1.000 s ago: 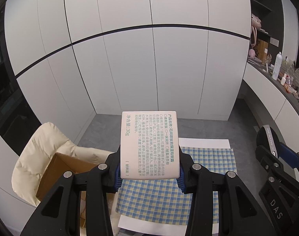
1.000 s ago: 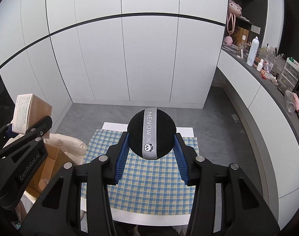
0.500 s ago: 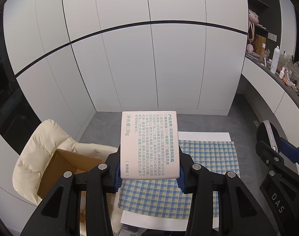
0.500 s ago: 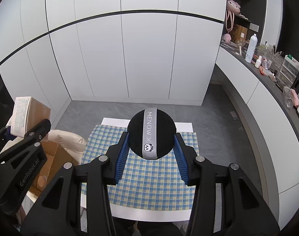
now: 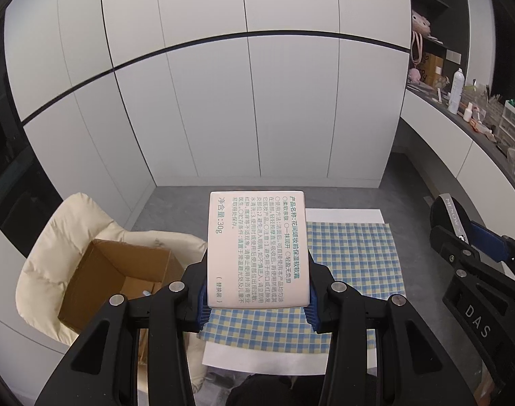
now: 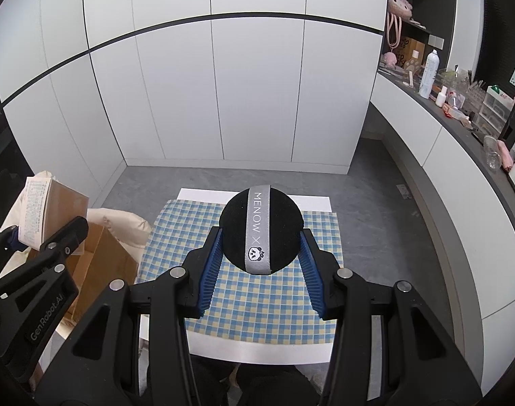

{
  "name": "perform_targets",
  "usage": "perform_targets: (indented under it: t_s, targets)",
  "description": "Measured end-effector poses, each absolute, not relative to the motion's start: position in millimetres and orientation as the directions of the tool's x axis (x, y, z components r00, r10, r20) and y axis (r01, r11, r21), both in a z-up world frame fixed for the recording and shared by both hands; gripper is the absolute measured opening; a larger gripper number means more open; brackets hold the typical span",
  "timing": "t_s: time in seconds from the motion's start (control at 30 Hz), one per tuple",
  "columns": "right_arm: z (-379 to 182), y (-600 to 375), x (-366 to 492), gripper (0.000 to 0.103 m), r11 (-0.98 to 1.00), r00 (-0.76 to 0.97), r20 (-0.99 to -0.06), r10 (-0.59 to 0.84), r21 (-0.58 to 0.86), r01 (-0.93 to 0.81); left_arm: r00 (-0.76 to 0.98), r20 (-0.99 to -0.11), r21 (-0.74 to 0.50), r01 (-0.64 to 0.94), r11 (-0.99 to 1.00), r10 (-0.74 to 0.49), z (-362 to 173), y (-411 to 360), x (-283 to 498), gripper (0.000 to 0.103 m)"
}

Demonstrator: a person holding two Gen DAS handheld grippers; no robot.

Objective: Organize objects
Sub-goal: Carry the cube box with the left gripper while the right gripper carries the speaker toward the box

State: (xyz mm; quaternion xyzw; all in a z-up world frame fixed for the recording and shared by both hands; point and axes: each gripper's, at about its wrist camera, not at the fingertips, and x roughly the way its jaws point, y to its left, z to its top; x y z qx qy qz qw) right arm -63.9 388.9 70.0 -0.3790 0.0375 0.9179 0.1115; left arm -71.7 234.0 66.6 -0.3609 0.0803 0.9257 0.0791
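My left gripper (image 5: 256, 299) is shut on a white printed box (image 5: 256, 248), held upright in the air above the left part of a blue and yellow checked cloth (image 5: 355, 257). In the right wrist view the same box (image 6: 37, 209) and left gripper (image 6: 30, 247) show at the far left. My right gripper (image 6: 260, 264) is shut on a round black puff (image 6: 260, 233) with a grey ribbon, held over the checked cloth (image 6: 257, 297). That puff (image 5: 450, 220) appears at the right edge of the left wrist view.
An open cardboard box (image 5: 122, 280) sits on a cream padded chair (image 5: 54, 243) left of the small white table (image 5: 345, 215). White cabinet doors stand behind. A dark counter (image 6: 460, 125) crowded with bottles and small items runs along the right. Grey floor lies around the table.
Both grippers have moved back and down a little with their loads; more of the table's near edge and the cardboard box's inside shows. Neither grip has changed.
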Motion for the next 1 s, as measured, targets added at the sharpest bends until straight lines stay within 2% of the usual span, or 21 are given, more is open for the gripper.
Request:
perform_targets:
  t_s: [0.1,1.0]
  targets:
    - [66.8,384.9,-52.1,0.047,-0.974,-0.689,-0.704,0.172,-0.016,-0.227,-0.757,-0.651,0.132,-0.19,-0.973,0.06,66.5,234.0,-53.5,0.043]
    - [8.8,346.4,58.9,0.047,-0.99,-0.683,-0.722,0.111,-0.02,-0.14,-0.719,-0.676,0.057,-0.267,-0.962,0.16,30.4,199.3,52.4,0.043]
